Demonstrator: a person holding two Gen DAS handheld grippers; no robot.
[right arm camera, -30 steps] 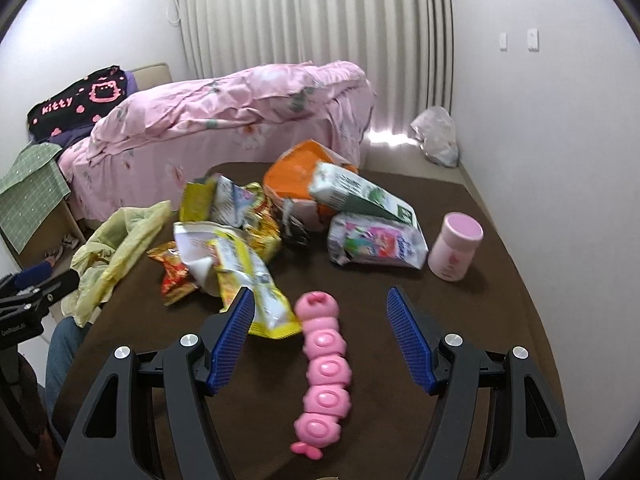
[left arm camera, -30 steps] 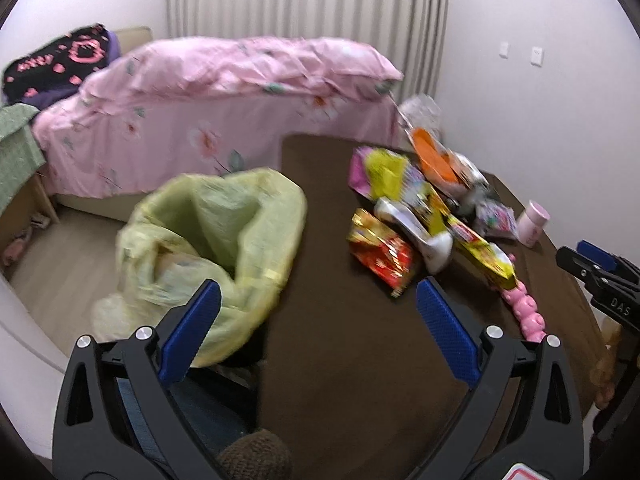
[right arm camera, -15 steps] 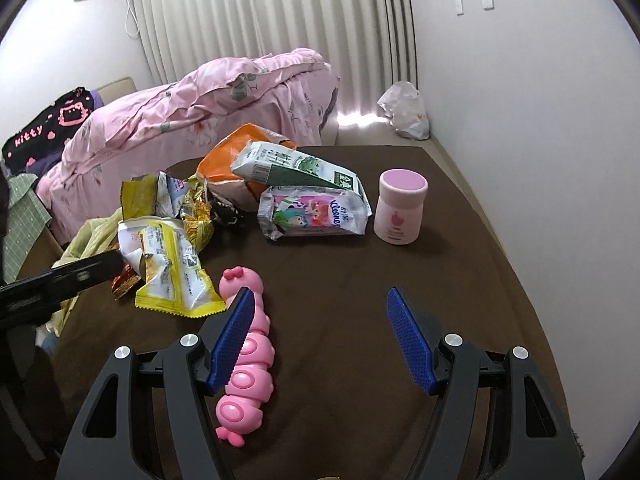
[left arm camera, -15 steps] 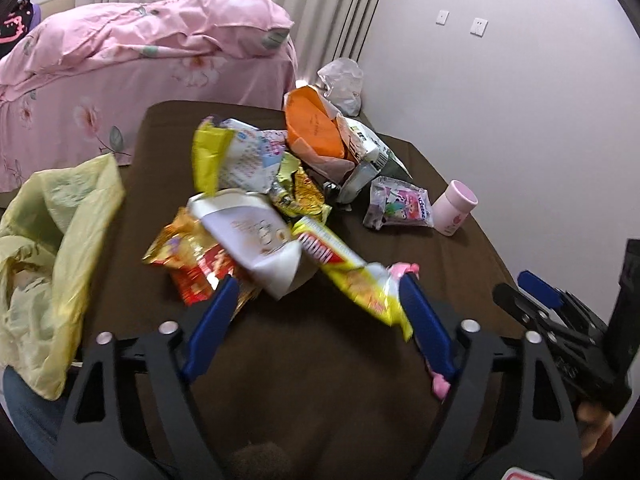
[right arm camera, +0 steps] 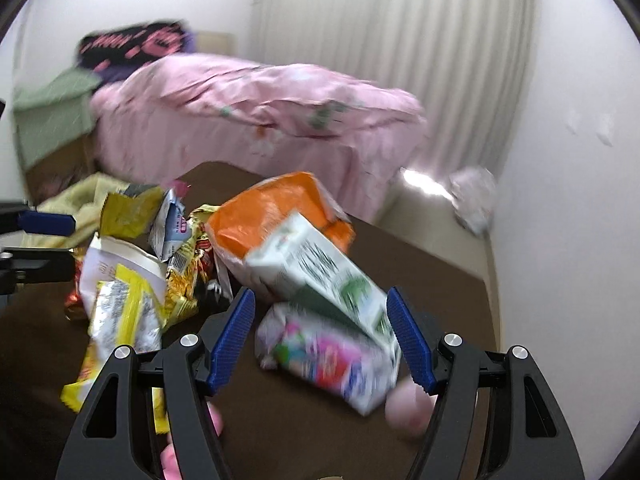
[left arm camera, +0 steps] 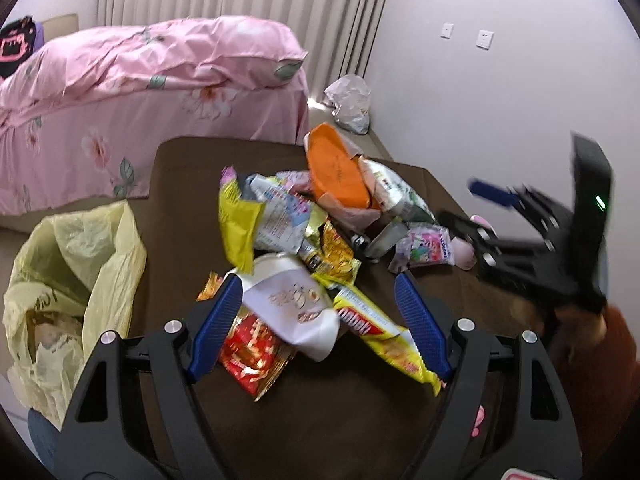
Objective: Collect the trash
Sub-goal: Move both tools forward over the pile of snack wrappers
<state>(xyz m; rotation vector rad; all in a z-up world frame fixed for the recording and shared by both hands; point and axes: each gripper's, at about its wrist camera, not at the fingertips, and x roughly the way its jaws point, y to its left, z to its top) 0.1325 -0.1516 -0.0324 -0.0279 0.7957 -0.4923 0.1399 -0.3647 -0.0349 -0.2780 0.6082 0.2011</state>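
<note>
Your left gripper point(left arm camera: 320, 320) has swung off yellow bag point(left arm camera: 76, 280) at left; jaws spread, now straddling white wrapper point(left arm camera: 292, 304) near table edge. Your right gripper point(right arm camera: 322, 336) has closed on pink packet point(right arm camera: 328, 356); jaws spread, nothing pinched. Judgement: two pickups imminent, bag waits left.

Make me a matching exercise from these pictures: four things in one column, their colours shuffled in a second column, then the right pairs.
Things:
1. trash bag
2. bedspread
3. table
4. gripper pads

Colours:
A. blue
B. brown
C. pale yellow
D. pink

Pairs: 1-C, 2-D, 3-B, 4-A
</note>
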